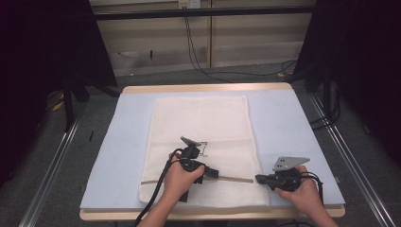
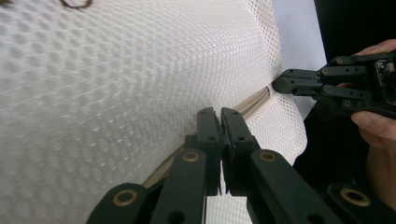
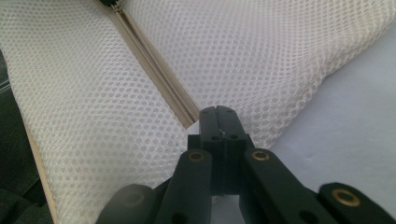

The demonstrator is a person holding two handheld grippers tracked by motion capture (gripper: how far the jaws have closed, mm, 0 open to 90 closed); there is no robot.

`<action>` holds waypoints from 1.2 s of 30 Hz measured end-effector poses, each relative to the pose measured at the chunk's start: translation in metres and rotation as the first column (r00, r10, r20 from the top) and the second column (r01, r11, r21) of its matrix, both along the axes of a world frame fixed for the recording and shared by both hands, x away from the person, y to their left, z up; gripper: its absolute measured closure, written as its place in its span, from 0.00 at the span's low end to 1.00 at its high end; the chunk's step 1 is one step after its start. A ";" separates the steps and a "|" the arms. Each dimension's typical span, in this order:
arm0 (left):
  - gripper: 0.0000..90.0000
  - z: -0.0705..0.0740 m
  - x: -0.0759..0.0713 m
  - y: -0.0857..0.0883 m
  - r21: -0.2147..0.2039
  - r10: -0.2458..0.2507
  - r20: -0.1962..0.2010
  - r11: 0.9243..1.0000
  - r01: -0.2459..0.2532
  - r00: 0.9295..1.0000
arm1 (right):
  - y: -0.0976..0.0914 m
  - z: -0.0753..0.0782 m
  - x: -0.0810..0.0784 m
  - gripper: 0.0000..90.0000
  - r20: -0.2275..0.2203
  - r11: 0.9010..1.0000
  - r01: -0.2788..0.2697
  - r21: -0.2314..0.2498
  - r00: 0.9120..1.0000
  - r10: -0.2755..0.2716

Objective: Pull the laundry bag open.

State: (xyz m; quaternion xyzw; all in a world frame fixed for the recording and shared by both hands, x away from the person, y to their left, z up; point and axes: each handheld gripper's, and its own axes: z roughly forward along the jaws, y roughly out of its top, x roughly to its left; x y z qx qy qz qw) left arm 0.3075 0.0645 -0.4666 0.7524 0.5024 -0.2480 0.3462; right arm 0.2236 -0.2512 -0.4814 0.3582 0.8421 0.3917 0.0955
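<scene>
Black grippers (image 1: 213, 172) with brass rivets, grey plates, trailing cables.

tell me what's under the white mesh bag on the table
The mesh bag lies flat on a pale blue mat that covers the table. The mat beneath the bag is hidden, as is anything inside it.

— Mesh bag (image 1: 203, 137): cream cloth, open honeycomb weave, matt and a little rough?
— Yes, soft netting. Zipper (image 3: 156, 70) across it: beige woven tape, fine teeth, dull.
— Left gripper (image 2: 220, 116) and right gripper (image 3: 223, 114): black hard plastic, matt, with brass-looking shiny rivets.
— Agreed. Grey plate on top of right one in high view: flat, metal-looking, dull.
— Table cover (image 1: 293, 123): pale blue, smooth, matt, like foam or felt sheet.
— Table edge (image 1: 208, 88): light wood, plain finish.
</scene>
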 end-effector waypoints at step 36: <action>0.97 -0.005 -0.001 0.024 -0.021 0.023 -0.027 0.999 -0.024 0.999 | 0.000 0.000 0.000 1.00 -0.002 1.000 0.000 0.004 1.000 0.000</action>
